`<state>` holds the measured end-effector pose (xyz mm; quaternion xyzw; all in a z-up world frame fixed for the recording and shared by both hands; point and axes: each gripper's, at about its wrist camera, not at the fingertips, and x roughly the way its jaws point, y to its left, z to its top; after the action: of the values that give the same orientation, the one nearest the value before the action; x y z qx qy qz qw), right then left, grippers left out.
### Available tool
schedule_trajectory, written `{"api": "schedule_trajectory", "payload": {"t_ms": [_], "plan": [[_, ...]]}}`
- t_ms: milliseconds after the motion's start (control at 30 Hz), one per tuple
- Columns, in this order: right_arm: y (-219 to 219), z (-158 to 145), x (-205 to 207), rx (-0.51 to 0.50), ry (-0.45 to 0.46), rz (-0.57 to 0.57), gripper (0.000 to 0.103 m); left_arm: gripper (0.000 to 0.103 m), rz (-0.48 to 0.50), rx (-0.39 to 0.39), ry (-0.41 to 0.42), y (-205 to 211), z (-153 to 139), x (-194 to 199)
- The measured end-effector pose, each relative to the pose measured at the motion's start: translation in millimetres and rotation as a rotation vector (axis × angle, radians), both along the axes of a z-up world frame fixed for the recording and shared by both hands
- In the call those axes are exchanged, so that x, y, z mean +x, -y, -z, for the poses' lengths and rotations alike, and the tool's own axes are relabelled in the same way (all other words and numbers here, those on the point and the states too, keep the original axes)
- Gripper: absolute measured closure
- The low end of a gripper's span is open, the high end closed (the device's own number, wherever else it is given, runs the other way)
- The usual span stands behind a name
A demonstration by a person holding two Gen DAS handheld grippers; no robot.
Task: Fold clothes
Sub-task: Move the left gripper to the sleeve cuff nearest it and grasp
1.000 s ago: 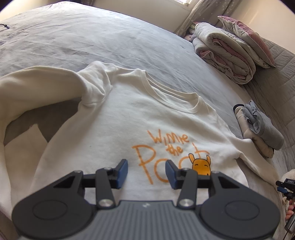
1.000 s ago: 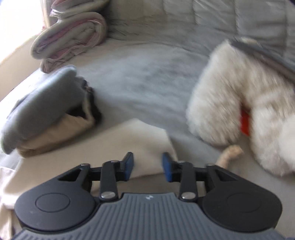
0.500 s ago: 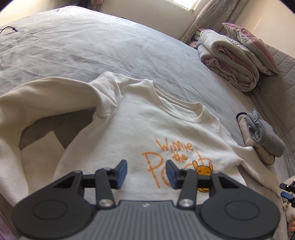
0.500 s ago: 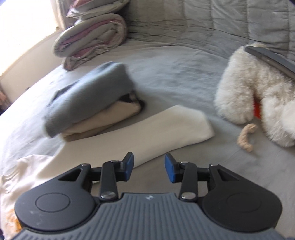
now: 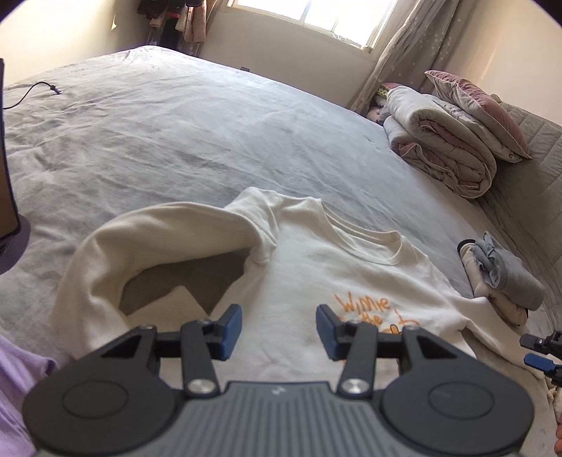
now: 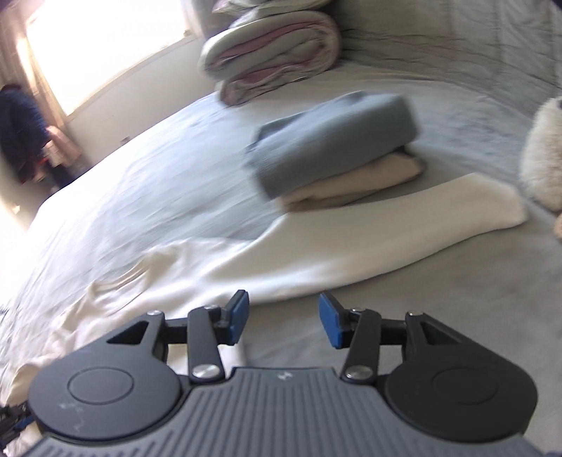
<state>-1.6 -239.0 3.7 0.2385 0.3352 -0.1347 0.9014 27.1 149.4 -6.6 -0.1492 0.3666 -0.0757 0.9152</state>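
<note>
Landmark: cream sweatshirt (image 5: 337,281), front up, orange print showing, spread on the grey bed (image 5: 175,133).

1. Left gripper (image 5: 279,332): fingers apart, empty, over the sweatshirt's lower front; collar beyond.
2. Left sleeve (image 5: 147,232): doubled back in a loop beside the body, nearest this gripper.
3. Right gripper (image 6: 283,320): fingers apart, empty, at the shoulder end of the right sleeve (image 6: 404,232), whose long axis ran away rightward to its cuff.
4. Beyond that sleeve, touching: 1 folded stack (image 6: 333,154), grey over cream.
5. Further: rolled duvet (image 5: 442,147), pillow, curtained window (image 5: 316,14).
</note>
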Motion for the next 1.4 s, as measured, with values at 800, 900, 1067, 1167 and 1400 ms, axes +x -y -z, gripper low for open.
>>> {"api": "schedule_trajectory", "payload": {"t_ms": [800,900,1067,1167,1400], "plan": [[-98,36,4,-0.009,-0.033,-0.434,0.050,0.055,-0.202,0.020,-0.003,-96,2,-32],[-100,41,6,-0.012,-0.062,-0.438,0.050,0.056,-0.201,0.021,-0.056,-94,12,-22],[-101,41,7,0.028,-0.078,-0.452,0.050,0.096,-0.233,0.000,-0.124,-91,29,-12],[-104,38,6,0.022,-0.072,-0.466,0.050,0.099,-0.253,0.043,-0.063,-81,24,-14],[-101,34,8,0.028,-0.064,-0.458,0.050,0.099,-0.122,0.180,0.263,-30,-14,-36]]}}
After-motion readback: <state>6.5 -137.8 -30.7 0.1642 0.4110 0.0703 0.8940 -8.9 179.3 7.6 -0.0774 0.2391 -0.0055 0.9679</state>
